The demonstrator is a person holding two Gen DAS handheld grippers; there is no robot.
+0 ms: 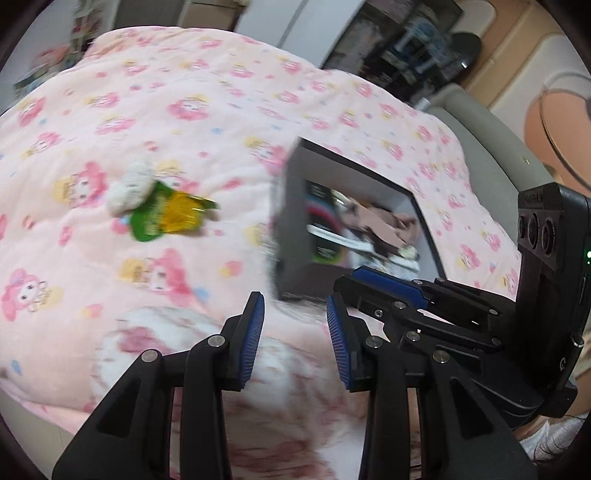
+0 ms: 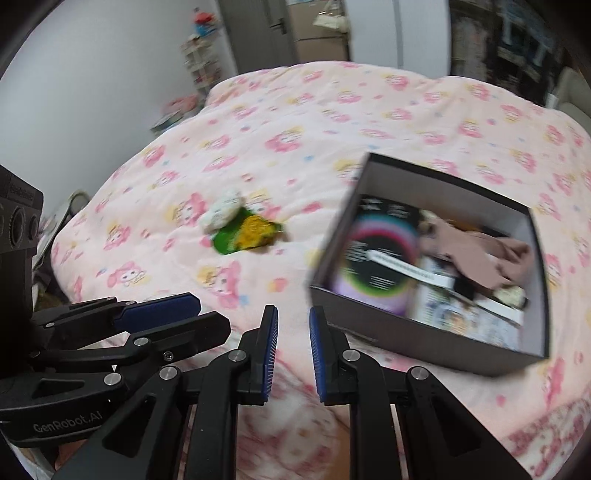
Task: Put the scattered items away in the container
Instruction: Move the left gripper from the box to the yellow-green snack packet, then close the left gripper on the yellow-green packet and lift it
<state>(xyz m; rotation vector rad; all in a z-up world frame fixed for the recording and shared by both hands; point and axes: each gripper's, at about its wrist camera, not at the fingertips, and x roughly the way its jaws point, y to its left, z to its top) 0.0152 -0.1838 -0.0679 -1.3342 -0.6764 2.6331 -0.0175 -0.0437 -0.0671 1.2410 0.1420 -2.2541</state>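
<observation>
A grey open box (image 1: pixel 291 229) lies on the pink bed, holding a dark booklet (image 2: pixel 376 254), a brown cloth (image 2: pixel 476 254) and other items. Left of the box (image 2: pixel 406 332), a small white plush toy (image 1: pixel 129 188) rests against a green and yellow packet (image 1: pixel 166 214). The right wrist view shows the same plush (image 2: pixel 223 212) and packet (image 2: pixel 247 234). My left gripper (image 1: pixel 294 306) hovers over the bed's near edge, open and empty. My right gripper (image 2: pixel 293 314) is beside it, its jaws narrowly apart with nothing between them. Each gripper shows in the other's view, right (image 1: pixel 388 284) and left (image 2: pixel 159 310).
The pink blanket (image 2: pixel 332 122) with cartoon flower prints covers the bed. A fluffy white and pink cushion (image 1: pixel 155 343) lies at the near edge under the grippers. A grey headboard (image 1: pixel 491 147) runs along the right. Shelves (image 2: pixel 199 62) and a door (image 2: pixel 273 29) stand beyond the bed.
</observation>
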